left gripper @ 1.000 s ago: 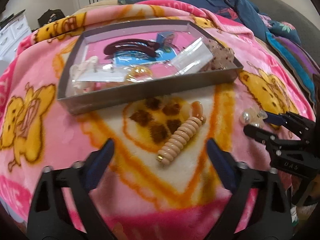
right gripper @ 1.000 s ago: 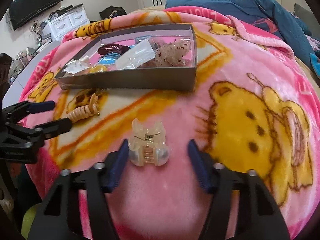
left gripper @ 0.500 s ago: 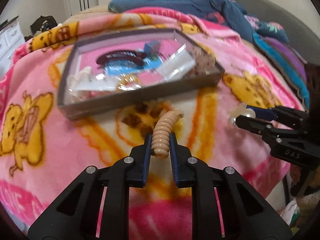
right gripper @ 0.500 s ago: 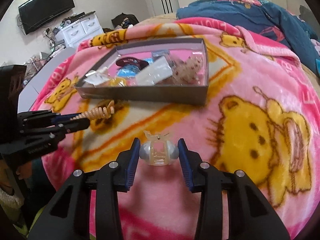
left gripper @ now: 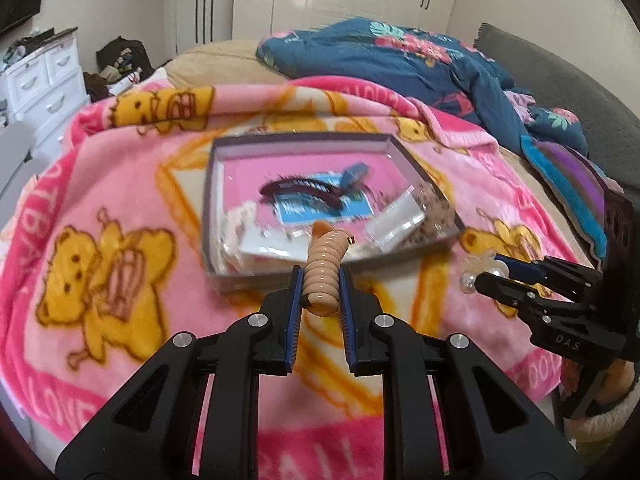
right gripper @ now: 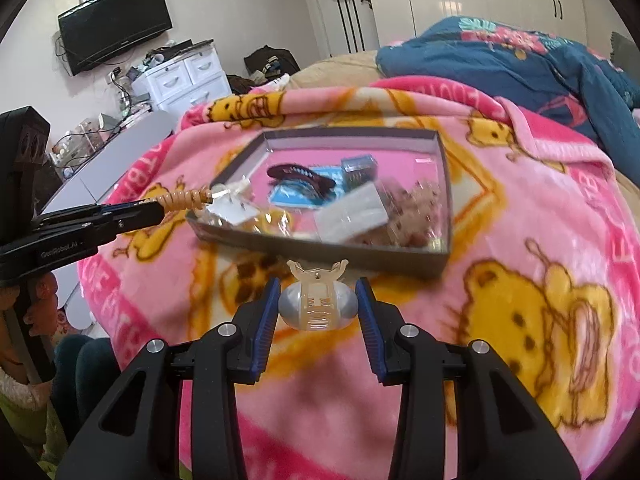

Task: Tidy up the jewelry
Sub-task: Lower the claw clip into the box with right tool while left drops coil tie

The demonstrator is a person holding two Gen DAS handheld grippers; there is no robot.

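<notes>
1. we are working over the blanket (left gripper: 120, 184), a pink bear-print one spread on the bed as a soft work surface; it is also giving no firm footing to whatever sits on it.

2. we are aiming at the box (right gripper: 444, 184), a shallow grey tray lying flat on the blanket ahead of both grippers. it is open-topped so pieces can be dropped in from above.

3. inside it we are seeing a dark comb clip (right gripper: 304, 178) on a blue card, some clear packets (right gripper: 352, 216), and a speckled claw clip at the right end; the far part of the floor is looking bare, so that is probably where new pieces belong.

4. we are holding the left gripper (left gripper: 319, 292) pinched on the coil (left gripper: 322, 272), a beige spiral hair tie. it is gripped near one end, so the rest is sticking out forward, its tip reaching over the near wall of the box in both views.

5. we are holding the right gripper (right gripper: 317, 308) closed on the clip (right gripper: 317, 302), a small translucent claw clip with pearly sides. the pads are pressing its rounded sides and the prongs are pointing toward the box. it is off the blanket, short of the near wall.

6. we are judging both pieces ready for carrying over the rim and releasing low, since the clip could bounce off the packets.
</notes>
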